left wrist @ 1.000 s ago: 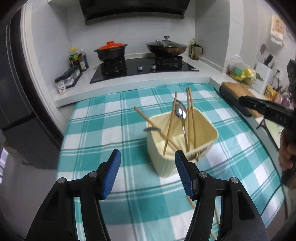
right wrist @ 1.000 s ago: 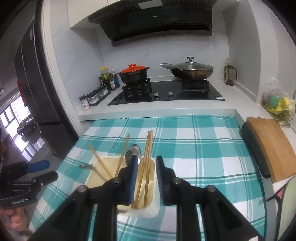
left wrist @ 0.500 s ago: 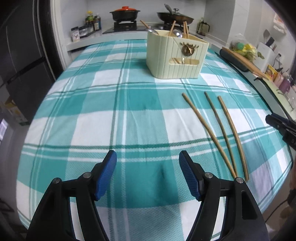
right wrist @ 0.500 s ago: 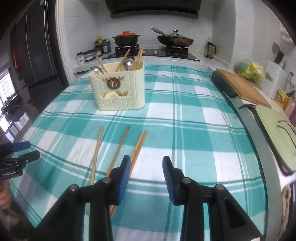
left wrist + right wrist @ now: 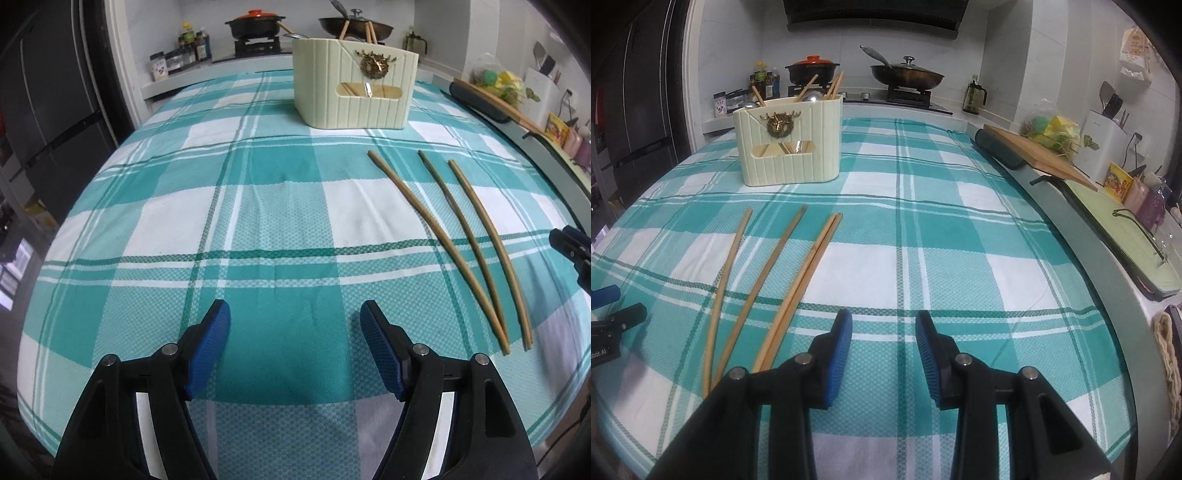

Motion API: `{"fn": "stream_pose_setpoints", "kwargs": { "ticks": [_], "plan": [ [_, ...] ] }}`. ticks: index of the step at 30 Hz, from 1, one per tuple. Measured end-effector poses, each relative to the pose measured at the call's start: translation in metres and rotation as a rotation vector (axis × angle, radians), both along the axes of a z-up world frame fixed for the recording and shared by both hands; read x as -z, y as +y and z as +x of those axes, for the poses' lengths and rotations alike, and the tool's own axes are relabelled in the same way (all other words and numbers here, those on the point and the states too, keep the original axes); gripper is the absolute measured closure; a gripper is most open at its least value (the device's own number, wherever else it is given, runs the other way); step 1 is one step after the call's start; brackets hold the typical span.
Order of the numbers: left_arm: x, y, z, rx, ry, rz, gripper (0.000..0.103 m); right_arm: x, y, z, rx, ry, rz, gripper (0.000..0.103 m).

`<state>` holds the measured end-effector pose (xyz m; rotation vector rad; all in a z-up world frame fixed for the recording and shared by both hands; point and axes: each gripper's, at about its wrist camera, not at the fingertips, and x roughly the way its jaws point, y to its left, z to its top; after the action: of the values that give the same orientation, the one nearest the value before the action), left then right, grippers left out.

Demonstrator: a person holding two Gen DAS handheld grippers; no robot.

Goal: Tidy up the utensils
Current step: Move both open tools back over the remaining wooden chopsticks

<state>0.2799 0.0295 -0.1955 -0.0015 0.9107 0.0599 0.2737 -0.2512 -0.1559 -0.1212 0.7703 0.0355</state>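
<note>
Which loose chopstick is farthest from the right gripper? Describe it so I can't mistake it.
Start at the cream utensil holder on the checked tablecloth. Before it lie four loose chopsticks; take the leftmost chopstick in the right wrist view. It lies alone, unlike the touching pair nearest the right gripper.

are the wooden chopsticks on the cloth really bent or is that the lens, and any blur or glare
Left wrist view: the loose wooden chopsticks bow along with the teal checked tablecloth, so it is fisheye distortion. Right wrist view: they look nearly straight; the cream ribbed utensil holder is sharp; no strong glare; corners are dark.
</note>
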Motion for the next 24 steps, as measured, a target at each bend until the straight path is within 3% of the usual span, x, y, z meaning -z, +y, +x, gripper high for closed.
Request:
{"fn": "stream_pose_setpoints", "kwargs": {
  "ticks": [24],
  "plan": [
    [0.009, 0.005, 0.006, -0.012, 0.005, -0.031, 0.014, 0.029, 0.005, 0.008, 0.01, 0.047, 0.0, 0.066]
  ]
}}
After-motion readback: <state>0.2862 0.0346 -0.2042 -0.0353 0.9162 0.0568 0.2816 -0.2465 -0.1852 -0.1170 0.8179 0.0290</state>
